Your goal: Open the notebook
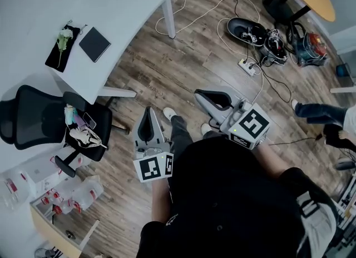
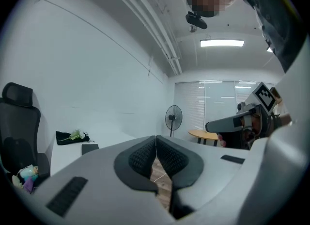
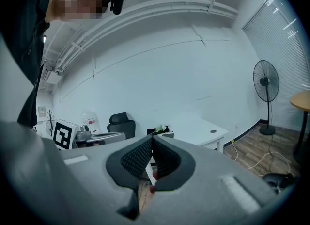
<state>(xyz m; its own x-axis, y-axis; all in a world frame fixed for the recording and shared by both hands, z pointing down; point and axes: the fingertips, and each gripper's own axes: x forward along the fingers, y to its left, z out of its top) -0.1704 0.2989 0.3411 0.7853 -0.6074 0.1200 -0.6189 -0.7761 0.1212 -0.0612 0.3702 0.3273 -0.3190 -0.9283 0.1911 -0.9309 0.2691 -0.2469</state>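
1. The left gripper (image 1: 148, 111) has its jaws pressed together, with nothing between them.
2. The right gripper (image 1: 200, 94), at its two o'clock, is also closed and empty.
3. The notebook (image 1: 94, 44) lies closed on the white desk (image 1: 33, 6), at eleven o'clock from the left gripper and well apart from it.

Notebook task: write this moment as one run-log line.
notebook: closed on desk | left gripper: shut, empty | right gripper: shut, empty | neither at desk
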